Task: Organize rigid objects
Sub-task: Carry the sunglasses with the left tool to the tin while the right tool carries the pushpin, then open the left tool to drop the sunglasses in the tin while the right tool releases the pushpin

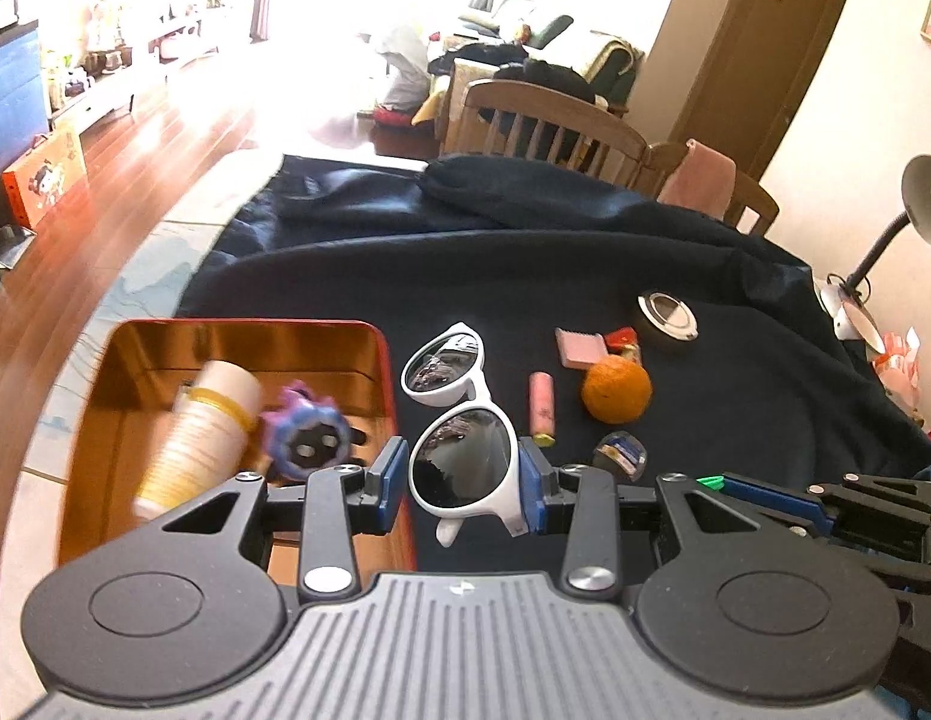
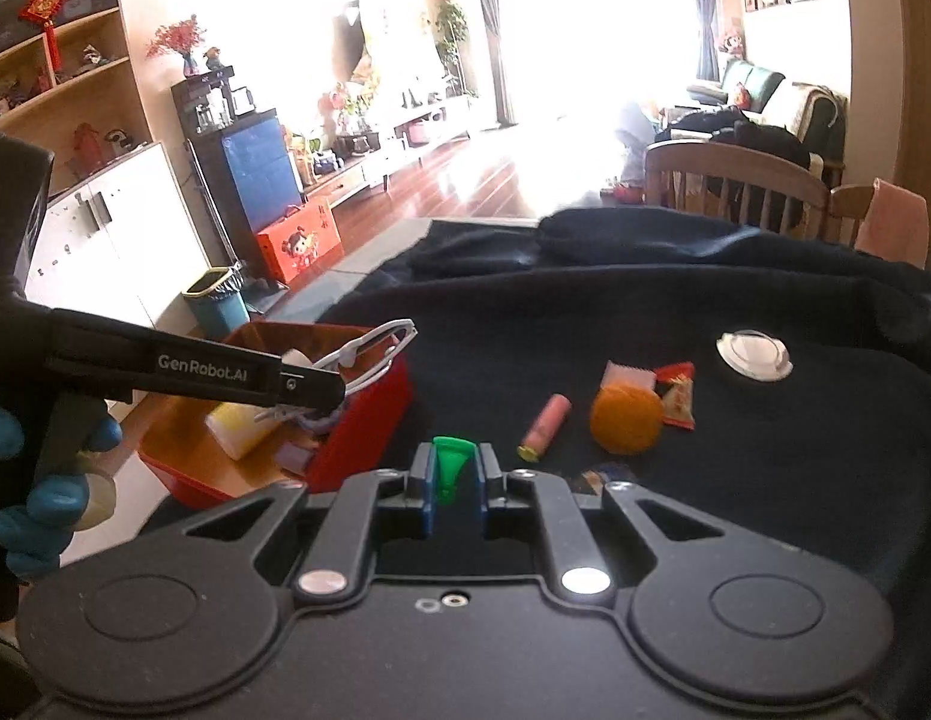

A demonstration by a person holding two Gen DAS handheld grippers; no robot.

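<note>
My left gripper (image 1: 462,480) is shut on white sunglasses (image 1: 465,414), with its blue pads on either side of the near lens. In the right wrist view the same gripper (image 2: 339,384) holds the sunglasses (image 2: 378,345) in the air over the red box (image 2: 369,420). Inside the box (image 1: 381,372), whose walls are gold, lie a cream bottle (image 1: 201,426) and a purple toy (image 1: 306,435). My right gripper (image 2: 450,480) is shut on a small green piece (image 2: 449,465). It also shows at the right edge (image 1: 720,485) of the left wrist view.
On the dark blue cloth (image 1: 525,276) lie a pink tube (image 1: 542,405), an orange (image 1: 616,389), a pink pad (image 1: 579,346), a red sachet (image 2: 678,396), a round white compact (image 1: 668,315) and a small dark wrapped item (image 1: 621,453). Wooden chairs (image 1: 543,120) stand behind the table and a desk lamp (image 1: 921,204) at the right.
</note>
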